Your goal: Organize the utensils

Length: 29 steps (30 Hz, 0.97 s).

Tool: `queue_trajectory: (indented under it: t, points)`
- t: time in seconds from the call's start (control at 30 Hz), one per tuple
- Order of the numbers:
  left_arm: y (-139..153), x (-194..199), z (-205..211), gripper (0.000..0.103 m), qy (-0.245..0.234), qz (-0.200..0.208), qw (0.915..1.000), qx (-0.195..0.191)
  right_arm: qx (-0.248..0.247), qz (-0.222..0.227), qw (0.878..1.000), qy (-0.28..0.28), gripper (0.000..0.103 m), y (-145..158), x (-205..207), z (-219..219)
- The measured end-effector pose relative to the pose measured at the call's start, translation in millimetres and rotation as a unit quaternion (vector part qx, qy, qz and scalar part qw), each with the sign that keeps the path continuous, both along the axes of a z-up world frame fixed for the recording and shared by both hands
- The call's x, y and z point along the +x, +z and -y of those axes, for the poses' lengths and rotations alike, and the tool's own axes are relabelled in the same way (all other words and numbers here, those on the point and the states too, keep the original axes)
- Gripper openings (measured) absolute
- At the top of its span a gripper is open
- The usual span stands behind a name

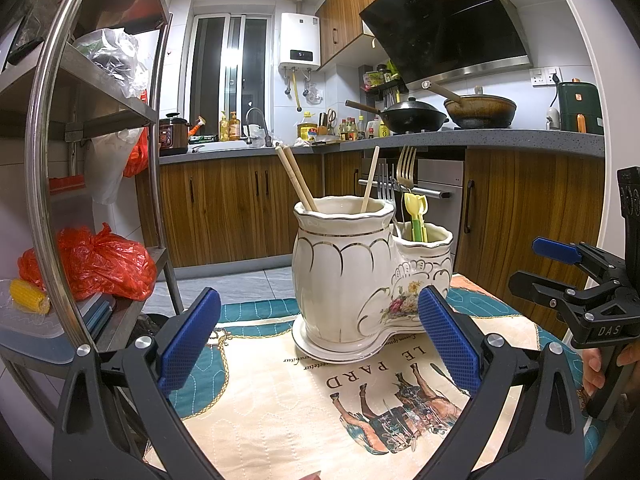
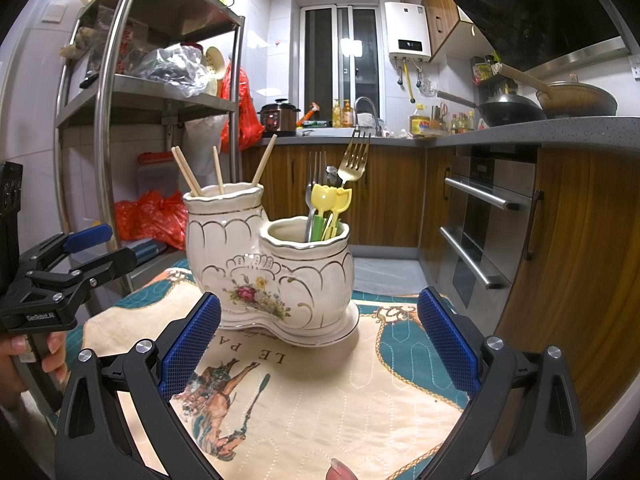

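on the mat (image 2: 320,400), chopsticks (image 2: 188,178) and forks (image 2: 354,156) in holder (image 2: 272,272); both hand-held grippers (image 1: 320,344) (image 2: 320,344) wide, empty

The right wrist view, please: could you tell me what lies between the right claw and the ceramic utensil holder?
Only bare printed tablecloth. In the right wrist view, nothing lies between the open right claw and the ceramic utensil holder.

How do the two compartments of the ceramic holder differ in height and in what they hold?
The tall compartment rises well above the short compartment.
The tall compartment holds only wooden chopsticks, leaning apart; the short compartment holds forks, a gold fork standing highest, and yellow plastic utensils.
The short compartment's side carries a painted flower spray; the tall compartment shows only gilt arcs.
Both are cream ceramic with gold-edged wavy rims on one shared base.
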<state>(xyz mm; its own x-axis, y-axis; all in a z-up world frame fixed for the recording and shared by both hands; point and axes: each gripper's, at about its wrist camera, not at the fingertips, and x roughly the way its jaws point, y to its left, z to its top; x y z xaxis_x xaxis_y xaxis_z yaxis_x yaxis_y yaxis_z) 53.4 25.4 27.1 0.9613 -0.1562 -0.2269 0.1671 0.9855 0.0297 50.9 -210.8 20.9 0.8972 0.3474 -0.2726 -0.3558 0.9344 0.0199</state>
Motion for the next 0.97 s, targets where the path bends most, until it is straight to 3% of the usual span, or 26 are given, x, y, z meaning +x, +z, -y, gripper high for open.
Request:
queue_trajectory:
  t: [0.97]
  points:
    - [-3.2, 6.0, -1.5, 0.097, 0.015, -0.011, 0.9998, -0.002, 0.000, -0.001, 1.000, 0.000, 0.098, 0.5, 0.3, -0.2]
